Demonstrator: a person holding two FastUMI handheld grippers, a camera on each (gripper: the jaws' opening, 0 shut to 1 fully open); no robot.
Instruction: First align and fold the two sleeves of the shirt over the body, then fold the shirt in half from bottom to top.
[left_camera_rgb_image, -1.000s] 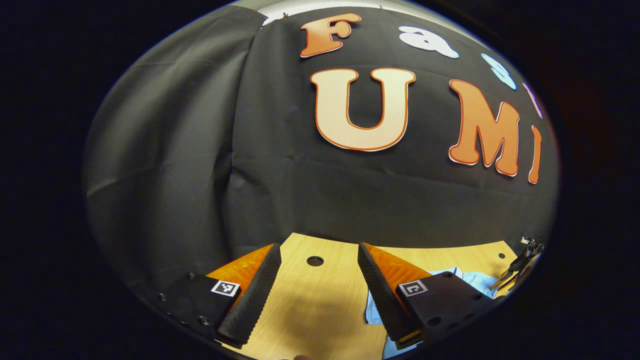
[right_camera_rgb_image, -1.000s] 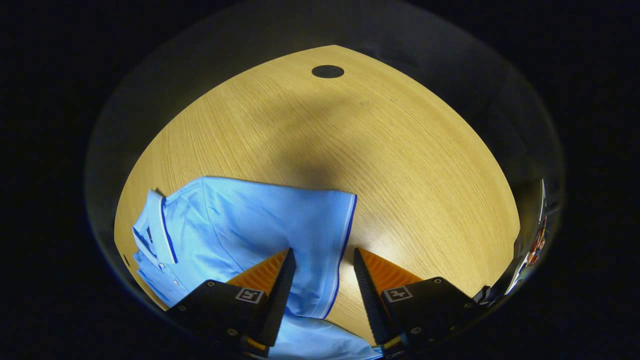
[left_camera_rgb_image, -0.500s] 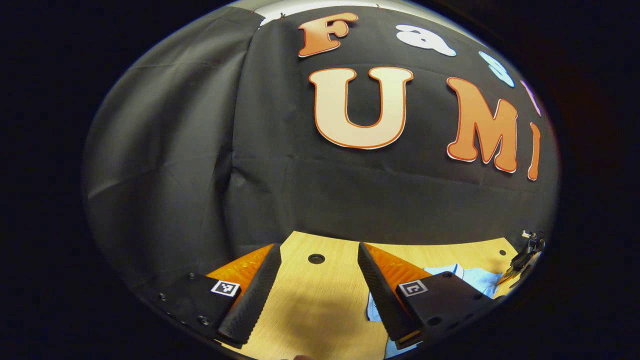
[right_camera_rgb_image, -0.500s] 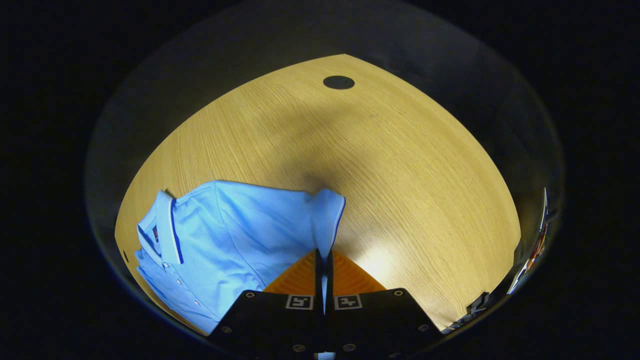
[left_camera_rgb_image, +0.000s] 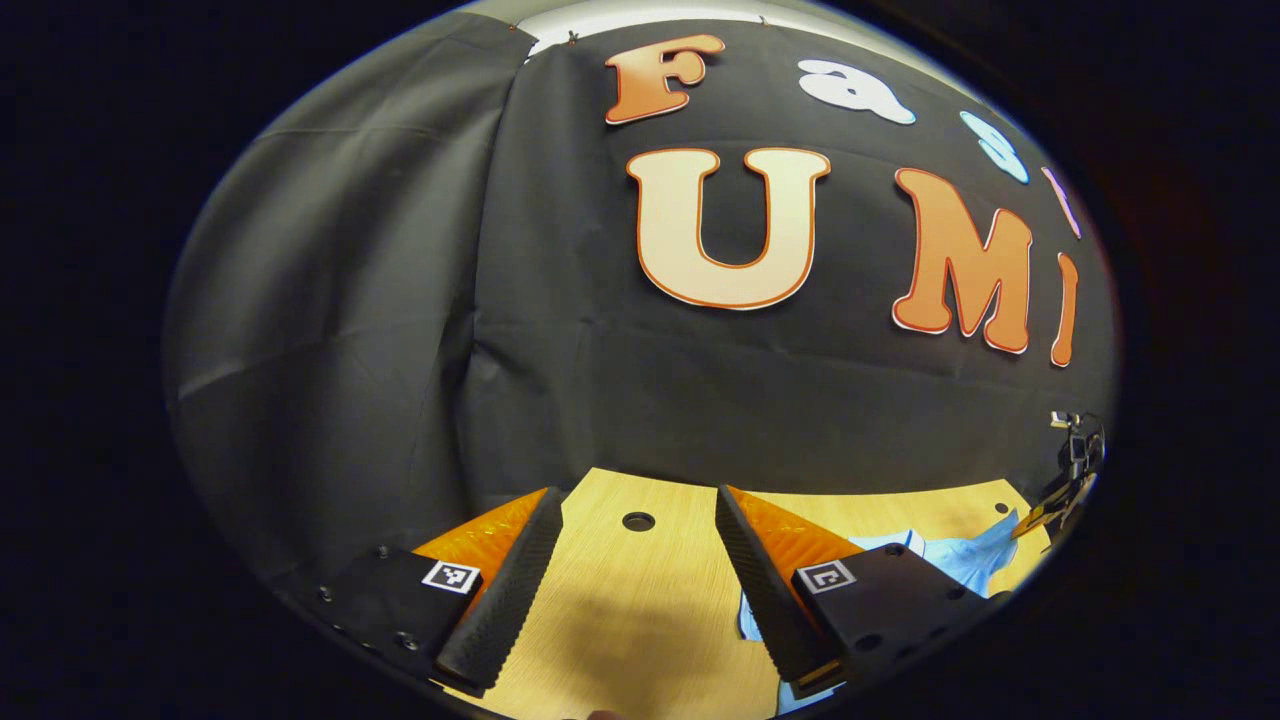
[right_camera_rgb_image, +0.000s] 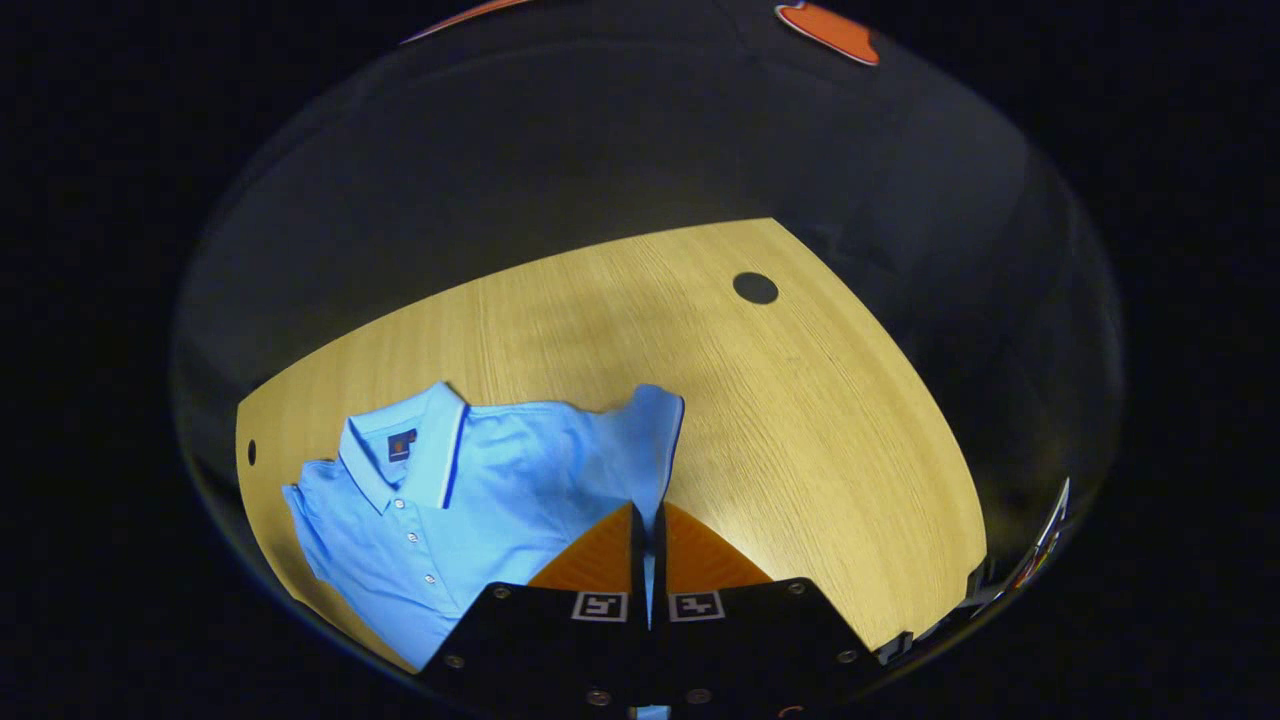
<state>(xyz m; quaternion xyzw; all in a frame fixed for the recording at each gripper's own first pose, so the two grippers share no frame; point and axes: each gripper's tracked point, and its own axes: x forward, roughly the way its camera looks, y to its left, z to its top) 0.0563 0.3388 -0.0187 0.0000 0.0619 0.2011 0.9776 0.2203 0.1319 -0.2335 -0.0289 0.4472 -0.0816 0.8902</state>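
Observation:
A light blue polo shirt with a dark-trimmed collar lies on the wooden table. My right gripper is shut on the hem of the shirt's sleeve, which rises off the table toward the fingers. In the left gripper view my left gripper hangs open over bare table, with nothing between its fingers. A bit of the shirt shows behind its right finger, and the other gripper lifts the sleeve at the far right edge.
Black cloth walls close off the booth behind the table. Round cable holes sit in the tabletop. The table's far edge meets the cloth close behind the left gripper.
My right gripper closed on the sleeve hem and has lifted it, tilting upward so more wall shows. The left gripper has barely moved.

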